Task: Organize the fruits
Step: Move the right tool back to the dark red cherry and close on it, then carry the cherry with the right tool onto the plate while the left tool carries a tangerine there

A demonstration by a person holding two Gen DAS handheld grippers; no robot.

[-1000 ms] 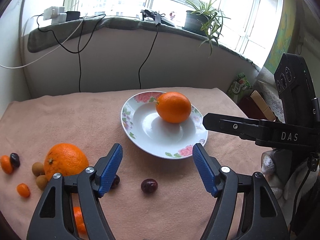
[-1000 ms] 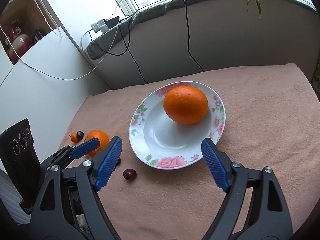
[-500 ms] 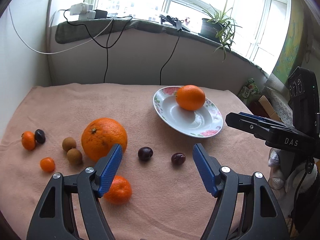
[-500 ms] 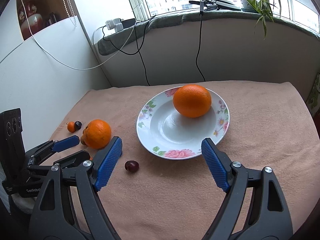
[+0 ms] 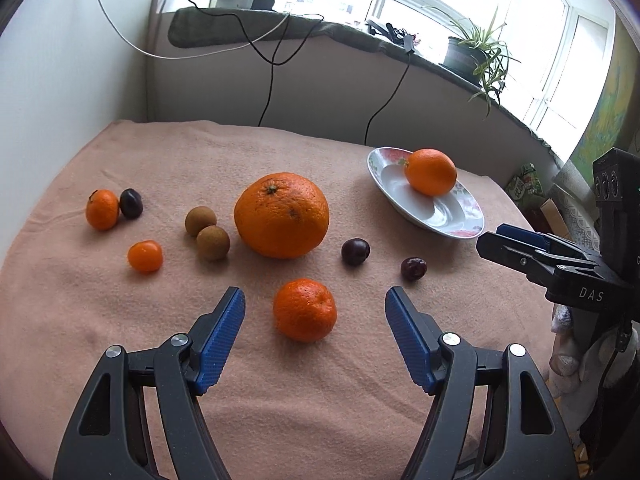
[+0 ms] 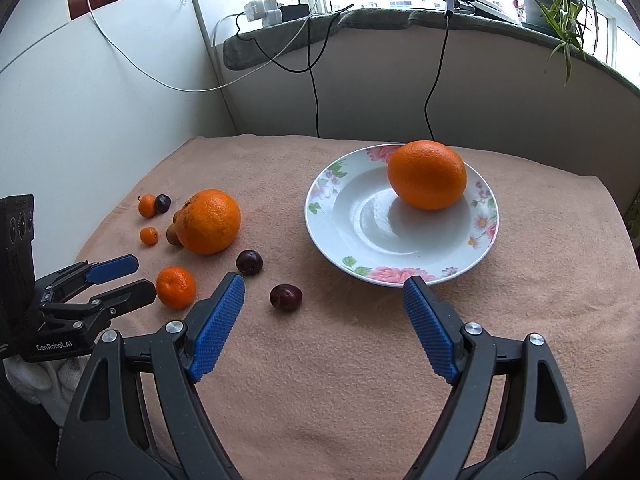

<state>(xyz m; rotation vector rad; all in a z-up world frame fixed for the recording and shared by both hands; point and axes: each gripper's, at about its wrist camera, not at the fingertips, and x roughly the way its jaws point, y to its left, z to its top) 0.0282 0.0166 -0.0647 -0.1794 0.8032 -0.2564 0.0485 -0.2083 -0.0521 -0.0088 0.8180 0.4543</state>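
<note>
A floral white plate [image 5: 440,216] [image 6: 360,232] holds one orange [image 5: 430,171] [image 6: 427,174]. A bigger orange [image 5: 281,215] [image 6: 208,221] lies on the peach cloth left of it. A mandarin [image 5: 305,309] [image 6: 175,287] lies between the jaws of my open, empty left gripper [image 5: 315,304], just ahead of its fingertips. Two dark plums [image 5: 355,251] [image 5: 413,268], two brown longans [image 5: 207,231], and small mandarins [image 5: 145,255] [image 5: 102,209] lie around. My right gripper [image 6: 323,292] is open and empty, in front of the plate's near rim.
A third dark plum [image 5: 131,203] sits by the far-left mandarin. The cloth-covered table [image 5: 200,152] meets a white wall at the left and a windowsill wall behind, with hanging cables [image 5: 272,60] and a potted plant [image 5: 476,56].
My left gripper has swung left, away from the plate, and now faces the loose fruit with the mandarin between its jaws. My right gripper has pulled back slightly from the plate.
</note>
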